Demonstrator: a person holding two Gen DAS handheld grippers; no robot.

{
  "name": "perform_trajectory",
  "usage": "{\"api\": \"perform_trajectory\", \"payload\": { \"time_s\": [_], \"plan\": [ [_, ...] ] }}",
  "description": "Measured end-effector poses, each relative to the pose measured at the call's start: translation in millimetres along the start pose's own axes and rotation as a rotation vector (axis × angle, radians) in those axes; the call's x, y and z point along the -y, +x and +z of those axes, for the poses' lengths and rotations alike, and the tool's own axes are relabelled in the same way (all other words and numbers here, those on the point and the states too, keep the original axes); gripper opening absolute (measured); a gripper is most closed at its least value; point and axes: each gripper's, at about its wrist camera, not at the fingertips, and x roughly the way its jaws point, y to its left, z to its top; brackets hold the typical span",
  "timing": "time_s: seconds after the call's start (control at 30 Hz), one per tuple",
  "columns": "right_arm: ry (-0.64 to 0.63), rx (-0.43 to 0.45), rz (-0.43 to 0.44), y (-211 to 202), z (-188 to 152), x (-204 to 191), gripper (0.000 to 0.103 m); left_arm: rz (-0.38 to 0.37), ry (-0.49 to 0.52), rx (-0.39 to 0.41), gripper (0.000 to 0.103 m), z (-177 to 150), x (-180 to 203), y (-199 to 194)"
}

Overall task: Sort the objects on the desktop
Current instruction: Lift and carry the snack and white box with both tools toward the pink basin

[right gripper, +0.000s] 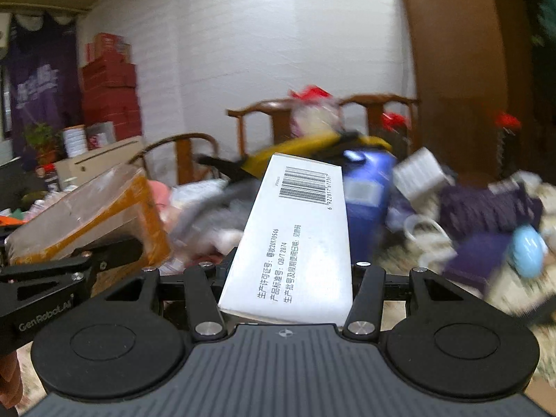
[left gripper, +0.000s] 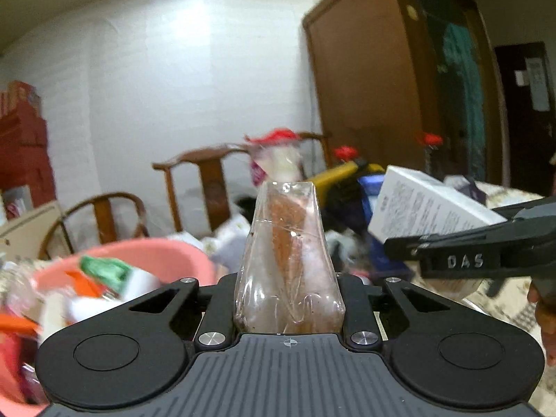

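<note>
The left gripper [left gripper: 290, 312], black with a ribbed grey base, carries a clear-wrapped packet [left gripper: 288, 260] showing rusty orange-brown and pale patches inside, and beside it sits a salmon-pink basin [left gripper: 173, 257] with green, orange and white blurs in it. The right gripper [right gripper: 288, 299], same black and grey, grips a white box [right gripper: 299, 236] printed with a black barcode and black Chinese text. Behind, red cartons [right gripper: 111, 83] stack against a white wall [right gripper: 260, 52], and a blue bottle [right gripper: 368, 187] lies near a pale blue egg-shaped thing [right gripper: 528, 250].

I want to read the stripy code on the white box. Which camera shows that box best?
The right wrist view: the white box fills the middle, held in the right tongs, barcode and printed text sharp. The left wrist view shows it small at the right edge, with only tiny print showing.
</note>
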Motion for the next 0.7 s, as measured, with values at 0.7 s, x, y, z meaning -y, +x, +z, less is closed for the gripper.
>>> {"api": "perform_trajectory", "payload": {
  "time_s": [0.7],
  "plan": [
    [-0.272, -0.099, 0.322, 135, 86, -192, 0.055, 0.316, -0.059, -0.135, 0.021, 29, -201, 24]
  ]
}}
